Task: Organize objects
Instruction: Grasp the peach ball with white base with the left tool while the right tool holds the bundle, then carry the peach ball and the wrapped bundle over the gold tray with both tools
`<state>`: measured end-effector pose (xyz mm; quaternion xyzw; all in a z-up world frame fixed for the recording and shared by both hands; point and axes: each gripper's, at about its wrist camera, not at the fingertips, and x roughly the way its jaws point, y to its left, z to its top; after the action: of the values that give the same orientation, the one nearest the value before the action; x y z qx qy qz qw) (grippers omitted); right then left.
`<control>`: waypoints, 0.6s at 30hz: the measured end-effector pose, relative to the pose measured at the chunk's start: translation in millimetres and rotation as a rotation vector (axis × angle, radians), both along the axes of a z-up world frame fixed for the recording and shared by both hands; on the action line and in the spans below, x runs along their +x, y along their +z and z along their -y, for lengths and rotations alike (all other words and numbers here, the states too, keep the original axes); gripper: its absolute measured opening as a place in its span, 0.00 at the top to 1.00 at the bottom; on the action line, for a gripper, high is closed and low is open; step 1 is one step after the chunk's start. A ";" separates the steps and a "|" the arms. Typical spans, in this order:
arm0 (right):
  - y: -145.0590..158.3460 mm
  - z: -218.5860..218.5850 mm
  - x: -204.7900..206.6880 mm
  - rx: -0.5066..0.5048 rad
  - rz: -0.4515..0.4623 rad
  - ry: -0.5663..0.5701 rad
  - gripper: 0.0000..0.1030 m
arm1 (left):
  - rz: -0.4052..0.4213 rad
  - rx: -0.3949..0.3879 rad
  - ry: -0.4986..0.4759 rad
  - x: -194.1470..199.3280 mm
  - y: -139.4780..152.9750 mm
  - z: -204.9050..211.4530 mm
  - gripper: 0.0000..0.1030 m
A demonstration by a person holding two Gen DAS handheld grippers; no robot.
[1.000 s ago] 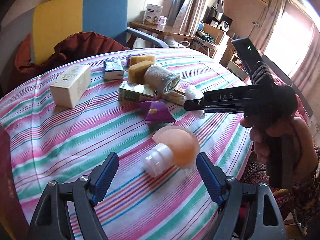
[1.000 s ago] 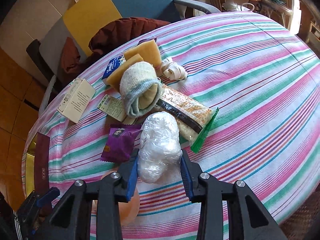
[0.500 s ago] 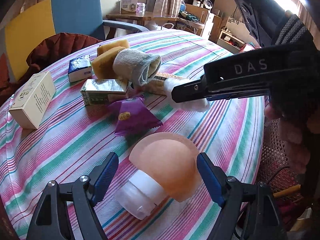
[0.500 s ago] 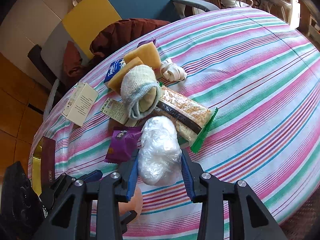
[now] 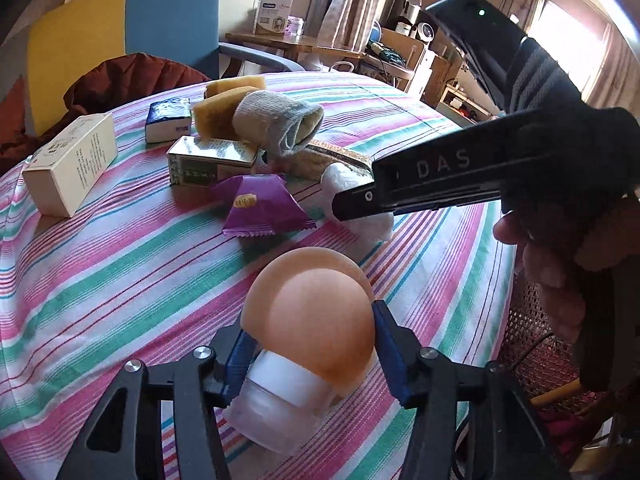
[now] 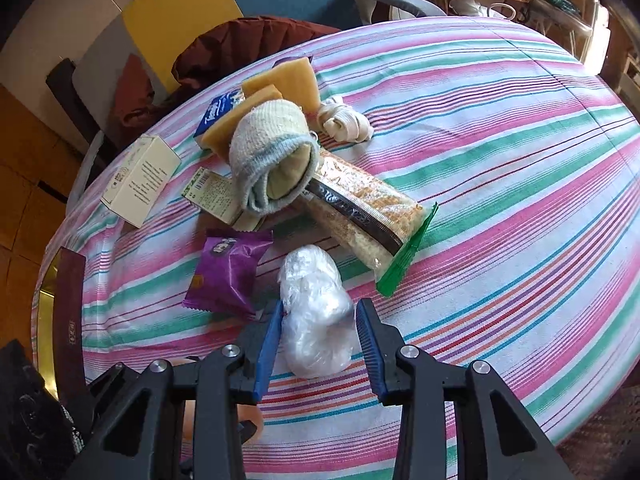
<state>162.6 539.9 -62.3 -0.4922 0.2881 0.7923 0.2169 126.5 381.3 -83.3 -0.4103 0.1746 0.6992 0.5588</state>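
- The left gripper (image 5: 310, 354) is closing its jaws on an orange-capped bottle (image 5: 308, 320) lying on the striped tablecloth (image 5: 120, 272); both blue pads are flanking the cap, and full contact is hard to confirm.
- Doing this well likely means squeezing squarely across the cap, since the rounded shape could be slipping out.
- The right gripper (image 6: 318, 340) is clenching a plastic-wrapped white bundle (image 6: 314, 312) just beside a purple snack packet (image 6: 228, 272).
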 end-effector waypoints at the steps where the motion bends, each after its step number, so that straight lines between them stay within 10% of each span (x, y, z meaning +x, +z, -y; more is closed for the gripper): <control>1: -2.3 0.3 -0.4 -0.003 0.007 0.004 0.62 | -0.001 0.001 0.006 1.7 0.7 3.6 0.46; 18: 9.9 2.8 -2.0 0.000 -0.106 0.019 0.66 | 0.072 0.099 0.226 -28.0 19.0 97.4 0.50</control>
<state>160.6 537.2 -52.4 -0.4521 0.2944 0.8193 0.1940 98.5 284.0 -64.3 -0.4242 0.0722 0.7502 0.5020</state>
